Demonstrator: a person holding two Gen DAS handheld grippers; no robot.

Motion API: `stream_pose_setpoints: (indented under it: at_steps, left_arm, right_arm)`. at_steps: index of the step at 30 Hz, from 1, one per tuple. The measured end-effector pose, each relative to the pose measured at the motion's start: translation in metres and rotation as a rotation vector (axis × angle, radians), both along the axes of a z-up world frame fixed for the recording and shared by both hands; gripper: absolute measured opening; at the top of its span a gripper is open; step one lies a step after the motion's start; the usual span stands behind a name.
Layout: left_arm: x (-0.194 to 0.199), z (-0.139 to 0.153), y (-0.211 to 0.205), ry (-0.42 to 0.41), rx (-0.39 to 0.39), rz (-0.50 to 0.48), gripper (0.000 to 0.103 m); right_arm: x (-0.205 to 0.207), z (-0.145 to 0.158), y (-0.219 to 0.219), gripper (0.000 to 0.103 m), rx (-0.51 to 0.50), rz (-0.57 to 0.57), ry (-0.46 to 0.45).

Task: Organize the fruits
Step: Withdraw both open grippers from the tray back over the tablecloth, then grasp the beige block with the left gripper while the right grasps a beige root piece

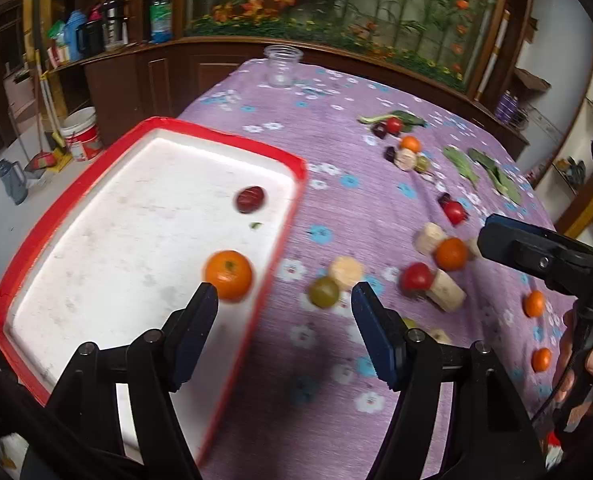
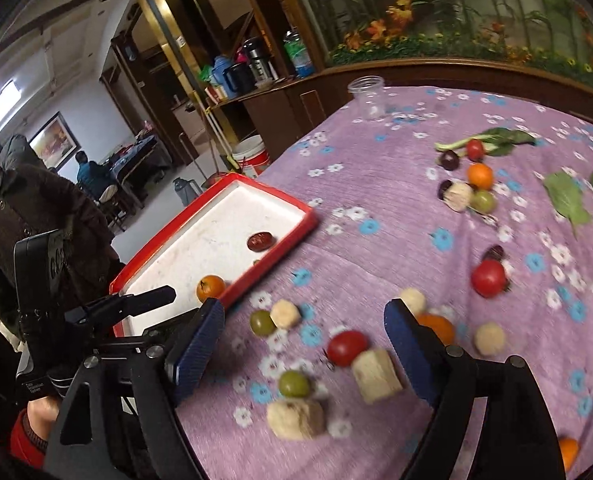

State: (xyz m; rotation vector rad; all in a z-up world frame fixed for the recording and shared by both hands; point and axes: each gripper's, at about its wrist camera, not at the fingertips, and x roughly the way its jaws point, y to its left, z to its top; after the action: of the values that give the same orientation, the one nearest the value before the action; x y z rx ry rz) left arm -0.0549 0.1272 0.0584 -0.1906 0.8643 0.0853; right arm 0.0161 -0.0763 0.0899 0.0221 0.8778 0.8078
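A red-rimmed white tray (image 1: 32,248) lies at the table's left and holds an orange (image 1: 229,275) and a dark red fruit (image 1: 250,199). My left gripper (image 1: 284,294) hangs open over the tray's right rim, with nothing between its fingers and the orange just beyond its left fingertip. My right gripper (image 2: 304,308) is open above loose fruit on the purple cloth: a red tomato (image 2: 346,347), a green fruit (image 2: 294,384), an orange (image 2: 436,326) and pale chunks (image 2: 376,376). It grips none of them. The tray (image 2: 280,196) appears to the left in the right wrist view.
More tomatoes, oranges and dark fruits (image 1: 410,144) lie farther back with green leaves (image 1: 496,172). A clear plastic jar (image 1: 282,66) stands at the far edge. A person in a dark coat (image 2: 36,208) stands left of the table. A white bucket (image 1: 81,132) sits on the floor.
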Motion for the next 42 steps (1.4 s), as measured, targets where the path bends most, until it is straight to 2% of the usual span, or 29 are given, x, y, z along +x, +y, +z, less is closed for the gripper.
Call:
stream_pose_setpoints:
  at_steps: [13, 24, 27, 31, 34, 39, 42]
  left_arm:
    - [-0.02, 0.002, -0.054, -0.007, 0.001, -0.118, 0.069]
    - [-0.03, -0.018, -0.1, 0.037, -0.016, -0.227, 0.069]
    - [-0.029, -0.025, -0.107, 0.053, -0.019, -0.24, 0.069]
    - [-0.026, -0.031, -0.11, 0.048, -0.031, -0.236, 0.069]
    - [-0.022, -0.033, -0.109, 0.042, -0.048, -0.228, 0.068]
    - [-0.014, -0.038, -0.108, 0.042, -0.075, -0.219, 0.048]
    - [-0.011, -0.041, -0.107, 0.041, -0.08, -0.207, 0.038]
  right_arm:
    - [-0.024, 0.006, -0.037, 0.083, 0.011, -0.016, -0.015]
    - [-0.026, -0.021, -0.051, 0.083, -0.026, -0.002, 0.019]
    - [-0.025, -0.026, -0.049, 0.079, -0.041, 0.012, 0.029]
    - [-0.02, -0.035, -0.043, 0.065, -0.065, 0.033, 0.045]
    - [-0.014, -0.041, -0.04, 0.064, -0.081, 0.031, 0.05]
    - [-0.004, -0.051, -0.032, 0.053, -0.107, 0.046, 0.071]
    - [-0.002, -0.056, -0.023, 0.052, -0.128, 0.069, 0.07]
